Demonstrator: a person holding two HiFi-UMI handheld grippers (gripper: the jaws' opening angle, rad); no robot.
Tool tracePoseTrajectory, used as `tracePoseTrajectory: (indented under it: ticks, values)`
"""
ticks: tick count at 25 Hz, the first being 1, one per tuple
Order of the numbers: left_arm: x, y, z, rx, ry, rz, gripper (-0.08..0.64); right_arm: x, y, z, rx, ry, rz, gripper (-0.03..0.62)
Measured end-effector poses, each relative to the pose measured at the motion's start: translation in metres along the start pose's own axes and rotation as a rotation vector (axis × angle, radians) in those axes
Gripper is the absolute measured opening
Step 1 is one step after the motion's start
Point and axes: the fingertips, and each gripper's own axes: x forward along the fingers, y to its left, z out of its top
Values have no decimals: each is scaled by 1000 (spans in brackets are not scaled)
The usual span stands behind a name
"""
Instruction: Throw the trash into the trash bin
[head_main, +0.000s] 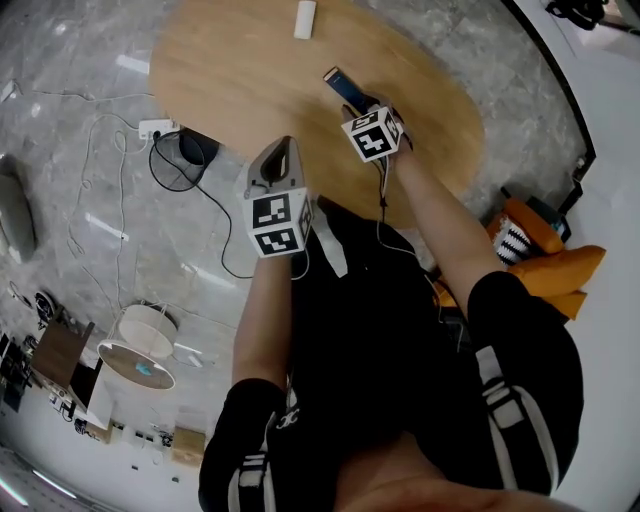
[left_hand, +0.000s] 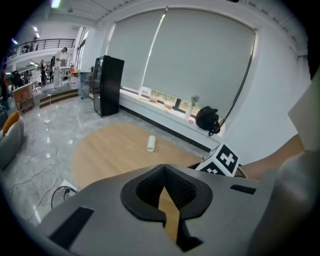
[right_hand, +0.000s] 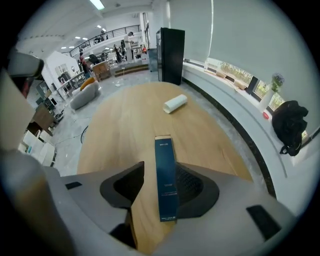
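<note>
A dark blue slim box (right_hand: 166, 182) lies lengthwise between the jaws of my right gripper (right_hand: 161, 172), close against the right jaw, with bare wood showing between it and the left jaw. The jaws stand open. In the head view the blue box (head_main: 340, 86) sticks out past the right gripper (head_main: 354, 100) over the oval wooden table (head_main: 230, 70). A white roll (head_main: 305, 19) (right_hand: 175, 103) (left_hand: 151, 143) lies at the table's far side. My left gripper (head_main: 279, 164) (left_hand: 167, 192) hangs over the table's near edge, shut, with nothing in it. No trash bin is in sight.
On the grey floor left of the table are a power strip (head_main: 155, 128) and looping black cables. Round white objects (head_main: 140, 345) stand at the lower left. An orange bag (head_main: 560, 265) sits to the right. A black backpack (right_hand: 291, 125) rests on the window ledge.
</note>
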Motion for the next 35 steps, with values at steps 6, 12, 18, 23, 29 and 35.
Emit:
tracePoseTrajectory:
  ticks: [6, 12, 18, 23, 29, 35]
  values:
    - [5, 8, -18, -18, 21, 11, 12, 42, -15, -11, 34, 71, 20, 193]
    - [4, 9, -24, -5, 30, 6, 12, 61, -12, -26, 9, 110, 8, 202]
    - [-3, 12, -14, 5, 19, 5, 12, 46, -6, -17, 47, 64, 33, 201]
    - [-20, 13, 5, 13, -13, 12, 12, -5, 1, 21, 92, -81, 11, 201]
    - [-53, 5, 44, 28, -77, 21, 12, -104, 9, 75, 139, -302, -23, 201]
    - [-101, 0, 87, 18, -172, 51, 12, -210, 26, 135, 111, -536, -44, 201]
